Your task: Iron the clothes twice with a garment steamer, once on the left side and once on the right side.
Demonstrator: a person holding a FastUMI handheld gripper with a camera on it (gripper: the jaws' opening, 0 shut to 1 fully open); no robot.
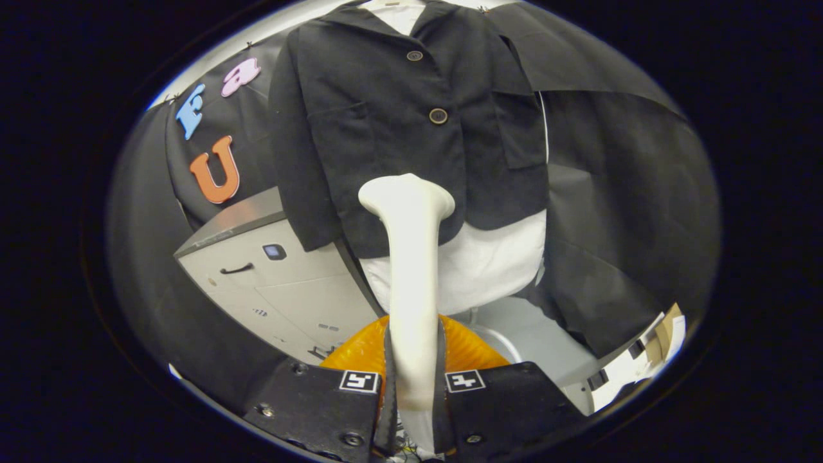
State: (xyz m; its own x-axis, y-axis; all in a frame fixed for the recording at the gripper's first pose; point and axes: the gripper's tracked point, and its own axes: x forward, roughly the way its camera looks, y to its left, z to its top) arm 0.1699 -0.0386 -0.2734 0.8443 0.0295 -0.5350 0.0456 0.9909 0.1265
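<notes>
A black jacket (398,122) with two buttons hangs upright ahead of me over a white shirt (476,263) that shows below its hem. My gripper (413,386) is shut on the white handle of the garment steamer (411,276), both fingers pressing its sides. The steamer stands up from between the fingers, and its wide head (406,196) sits at the jacket's lower hem, near the middle and slightly toward the left panel. Whether the head touches the cloth I cannot tell.
A grey cabinet (283,283) with a dark handle stands to the lower left behind the jacket. An orange rounded object (360,350) lies just behind the fingers. Black cloth (611,225) hangs to the right, with pale boxes (649,354) at its foot.
</notes>
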